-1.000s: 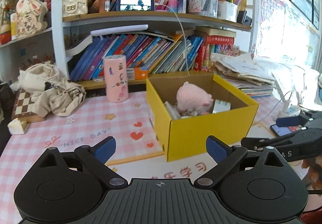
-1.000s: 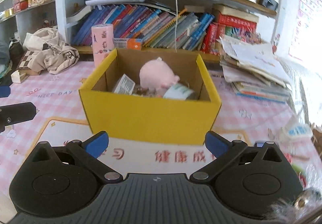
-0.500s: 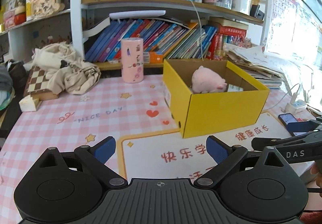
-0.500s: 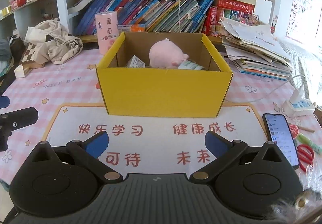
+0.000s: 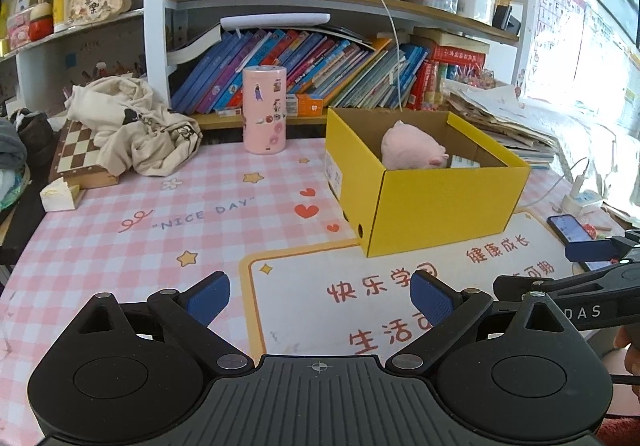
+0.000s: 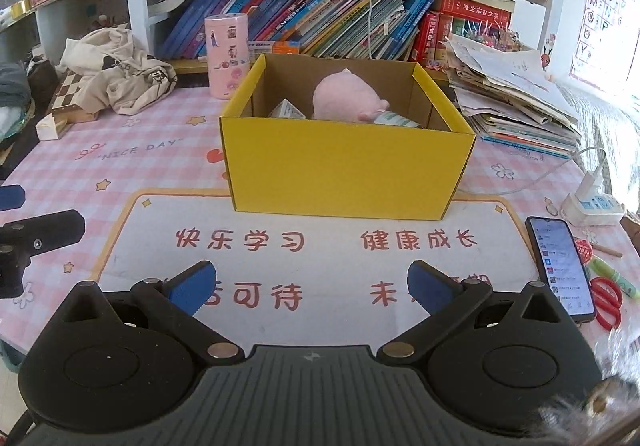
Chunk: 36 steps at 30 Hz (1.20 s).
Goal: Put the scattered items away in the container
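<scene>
A yellow cardboard box point(image 5: 440, 201) point(image 6: 344, 161) stands open on the pink checked desk mat. Inside lie a pink plush toy point(image 5: 412, 147) point(image 6: 346, 95), a small white carton point(image 6: 287, 110) and a white-green packet point(image 6: 396, 120). My left gripper point(image 5: 320, 296) is open and empty, low over the mat, in front of and left of the box. My right gripper point(image 6: 310, 286) is open and empty, in front of the box. The right gripper's side also shows at the right of the left wrist view point(image 5: 592, 278).
A pink cylinder tin point(image 5: 265, 109) stands behind the box. A cloth heap point(image 5: 132, 123) lies on a chessboard point(image 5: 78, 157) at the left. A phone point(image 6: 560, 266), red scissors point(image 6: 606, 302), a power strip point(image 6: 592, 201) and stacked papers point(image 6: 512, 93) lie at the right. Bookshelves run behind.
Both grippers have pulled back and away from the box, so it looks smaller and farther. Both stay open and empty.
</scene>
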### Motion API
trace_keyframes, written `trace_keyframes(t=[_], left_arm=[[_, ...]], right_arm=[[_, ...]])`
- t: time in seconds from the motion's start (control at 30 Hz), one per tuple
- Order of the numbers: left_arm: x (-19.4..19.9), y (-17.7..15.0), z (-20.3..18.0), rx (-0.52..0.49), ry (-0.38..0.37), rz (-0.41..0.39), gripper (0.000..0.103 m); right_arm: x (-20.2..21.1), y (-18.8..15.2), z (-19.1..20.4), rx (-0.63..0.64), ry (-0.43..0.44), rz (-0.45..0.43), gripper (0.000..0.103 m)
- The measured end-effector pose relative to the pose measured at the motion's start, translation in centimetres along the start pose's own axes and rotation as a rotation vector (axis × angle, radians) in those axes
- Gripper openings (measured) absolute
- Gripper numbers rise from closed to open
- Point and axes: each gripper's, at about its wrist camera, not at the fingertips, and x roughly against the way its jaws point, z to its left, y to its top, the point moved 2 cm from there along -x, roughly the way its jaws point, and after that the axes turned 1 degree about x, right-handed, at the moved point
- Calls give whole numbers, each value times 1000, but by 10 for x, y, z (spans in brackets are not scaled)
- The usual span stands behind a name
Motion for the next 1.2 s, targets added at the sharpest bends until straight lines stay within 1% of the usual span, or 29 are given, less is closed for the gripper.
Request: trace_keyframes(t=[0.17, 0.43, 0.77, 0.97, 1.2], left_arm=[[5, -2, 8, 7, 0, 4, 98], [7, -7, 22, 33, 21, 12, 99], [7, -8, 34, 40, 39, 18, 99], [7, -8, 39, 48, 40, 15, 99], [7, -10, 43, 65, 18, 27, 99]], right_arm=[[1, -1, 9, 2, 6, -1, 103], [0, -1, 22, 18, 16, 1, 103], [-3, 0, 32, 22, 24, 8, 103], [-5, 2, 35, 26, 24, 10, 103], [-6, 3, 39, 39, 26, 13, 103]])
